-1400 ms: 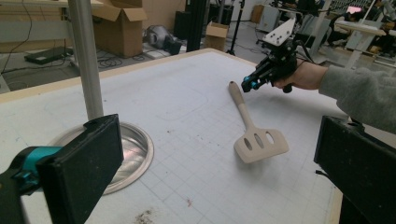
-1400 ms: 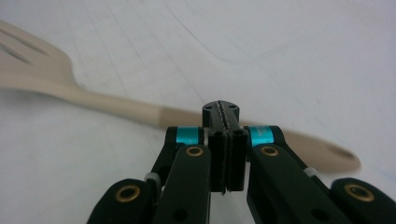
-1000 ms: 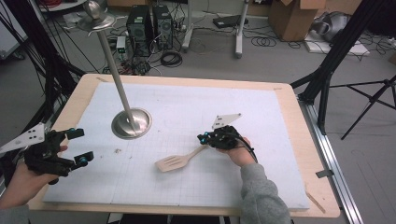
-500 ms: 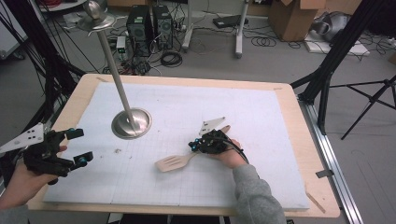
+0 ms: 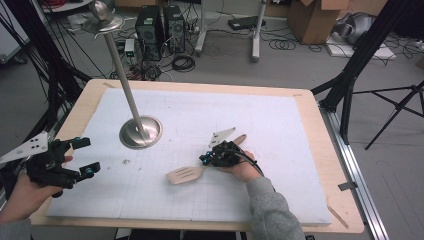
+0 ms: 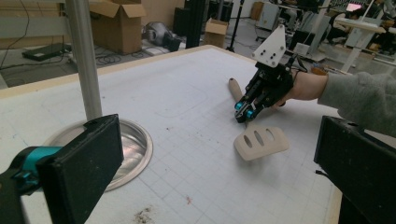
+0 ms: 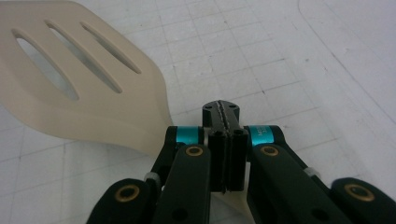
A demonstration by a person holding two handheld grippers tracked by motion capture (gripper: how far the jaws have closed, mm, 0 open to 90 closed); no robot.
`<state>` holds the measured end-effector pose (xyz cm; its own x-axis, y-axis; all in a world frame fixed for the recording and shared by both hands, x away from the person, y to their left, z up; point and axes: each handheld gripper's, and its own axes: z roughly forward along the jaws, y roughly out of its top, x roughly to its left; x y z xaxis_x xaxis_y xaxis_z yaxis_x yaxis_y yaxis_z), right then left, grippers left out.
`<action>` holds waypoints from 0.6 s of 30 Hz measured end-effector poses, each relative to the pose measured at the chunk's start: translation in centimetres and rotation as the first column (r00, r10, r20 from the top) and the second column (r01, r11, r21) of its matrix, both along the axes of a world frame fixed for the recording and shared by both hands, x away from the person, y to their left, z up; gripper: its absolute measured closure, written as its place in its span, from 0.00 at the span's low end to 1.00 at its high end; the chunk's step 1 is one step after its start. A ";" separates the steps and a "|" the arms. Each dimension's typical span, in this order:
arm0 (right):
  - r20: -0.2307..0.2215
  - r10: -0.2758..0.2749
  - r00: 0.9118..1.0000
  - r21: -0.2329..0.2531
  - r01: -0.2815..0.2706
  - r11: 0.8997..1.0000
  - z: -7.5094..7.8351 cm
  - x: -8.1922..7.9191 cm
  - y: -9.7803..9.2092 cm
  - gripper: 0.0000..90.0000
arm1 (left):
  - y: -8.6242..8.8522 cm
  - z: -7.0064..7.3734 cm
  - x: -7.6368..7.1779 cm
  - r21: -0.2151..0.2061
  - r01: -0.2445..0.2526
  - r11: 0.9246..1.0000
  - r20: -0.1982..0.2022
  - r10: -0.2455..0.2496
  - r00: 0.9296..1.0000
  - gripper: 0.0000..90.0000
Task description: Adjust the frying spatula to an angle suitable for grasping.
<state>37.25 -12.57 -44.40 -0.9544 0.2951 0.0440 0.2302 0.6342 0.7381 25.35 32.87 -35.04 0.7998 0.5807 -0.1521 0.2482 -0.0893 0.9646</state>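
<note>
Wooden spatula (image 5: 186, 174), blade toward left gripper (image 5: 82, 157)

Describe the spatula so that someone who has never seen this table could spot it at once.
Start from the white gridded mat covering the wooden table, then find the metal pole stand on its left half. To the stand's right, nearer the person, lies the slotted spatula, with the right gripper on its handle. It is the only pale beige utensil, with three slots in its flat blade.
</note>
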 end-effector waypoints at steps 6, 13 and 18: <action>-0.026 -0.011 1.000 0.014 0.012 1.000 0.0 -0.3 -0.6 1.00 | 0.0 0.0 -0.1 0.001 0.000 1.000 -0.003 0.000 1.000 0.02; -0.023 -0.019 1.000 0.012 0.020 1.000 0.0 -0.6 -0.8 1.00 | -0.2 -0.1 0.1 0.002 0.005 1.000 -0.007 -0.005 1.000 0.02; -0.029 -0.010 1.000 0.020 0.011 1.000 0.0 -0.9 -1.4 1.00 | -0.3 -0.1 0.4 0.000 0.012 1.000 -0.006 -0.012 1.000 0.02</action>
<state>36.30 -14.01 -44.37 -0.9495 0.3041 0.0777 0.2584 0.6169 0.7434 25.73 32.61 -35.14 0.8059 0.5706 -0.1575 0.2534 -0.0920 0.9630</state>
